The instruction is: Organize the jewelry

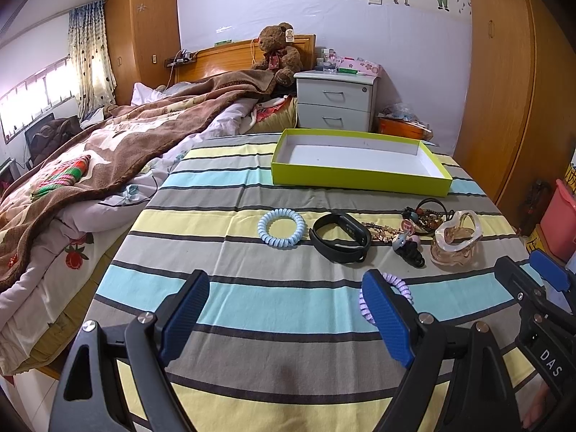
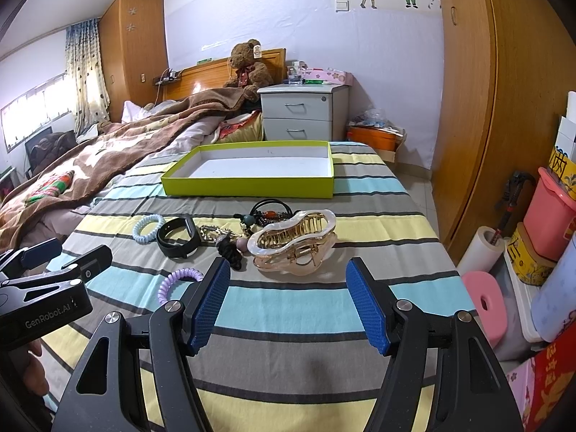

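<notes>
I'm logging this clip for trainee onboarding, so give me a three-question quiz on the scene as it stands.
1. True or false: the green tray already holds jewelry.
2. Which item lies nearest the right hand-held gripper? A) blue coil tie B) hair claw C) black band
3. Fill in: the purple coil tie is partly hidden behind a finger of the ____ hand-held gripper.

Key: 1. False, the tray shows only its bare white floor. 2. B. 3. left.
</notes>
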The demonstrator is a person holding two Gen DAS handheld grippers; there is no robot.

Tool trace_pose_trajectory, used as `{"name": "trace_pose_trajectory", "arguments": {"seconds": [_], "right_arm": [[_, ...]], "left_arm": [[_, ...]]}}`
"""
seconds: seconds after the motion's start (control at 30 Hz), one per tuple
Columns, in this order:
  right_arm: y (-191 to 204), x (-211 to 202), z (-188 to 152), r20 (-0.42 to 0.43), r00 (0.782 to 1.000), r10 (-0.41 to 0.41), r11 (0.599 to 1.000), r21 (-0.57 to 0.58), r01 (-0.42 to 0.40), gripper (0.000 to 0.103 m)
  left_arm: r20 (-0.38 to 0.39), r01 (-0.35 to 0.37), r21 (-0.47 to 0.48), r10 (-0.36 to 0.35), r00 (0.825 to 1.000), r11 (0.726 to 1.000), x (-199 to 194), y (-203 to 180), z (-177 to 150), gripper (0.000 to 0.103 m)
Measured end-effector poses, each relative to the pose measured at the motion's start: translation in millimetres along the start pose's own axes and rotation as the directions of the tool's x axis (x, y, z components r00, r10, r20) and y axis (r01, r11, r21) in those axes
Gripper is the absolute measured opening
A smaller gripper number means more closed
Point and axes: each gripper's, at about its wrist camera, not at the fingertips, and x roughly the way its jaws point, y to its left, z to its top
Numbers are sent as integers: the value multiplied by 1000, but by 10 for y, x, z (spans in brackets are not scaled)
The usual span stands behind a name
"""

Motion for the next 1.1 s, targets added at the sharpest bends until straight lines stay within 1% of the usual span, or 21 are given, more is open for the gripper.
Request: {"name": "trace_pose_trajectory", "arguments": {"seconds": [0.4, 0.7, 0.77, 0.87, 0.97, 1.1], "right_arm": [[-3, 14, 4, -8, 1000, -6, 1000, 2, 6, 67], [-55, 69, 47, -20, 1000, -13, 1000, 15, 13, 67], [-99, 87, 59, -22, 1000, -18, 999, 30, 18, 67], [-182, 135, 79, -35, 999, -35, 998, 53, 37, 67], [-247, 197, 123, -45, 998, -41, 996, 76, 44, 67], [-258, 344, 183, -81, 996, -24, 995, 90, 31, 67]], "left_arm": [[0, 0, -1, 0, 1000, 1000, 3, 0, -6, 88], [-18, 0, 2, 0, 1000, 1000, 75, 12, 11, 88], [-18, 11, 2, -11, 1000, 1000, 86, 28, 15, 88], [-6, 64, -7, -64, 998, 998, 97, 74, 11, 88], [-9, 80, -11, -80, 997, 997, 142, 103, 16, 88], [-45, 60, 20, -59, 997, 998, 248, 90, 39, 88]]}}
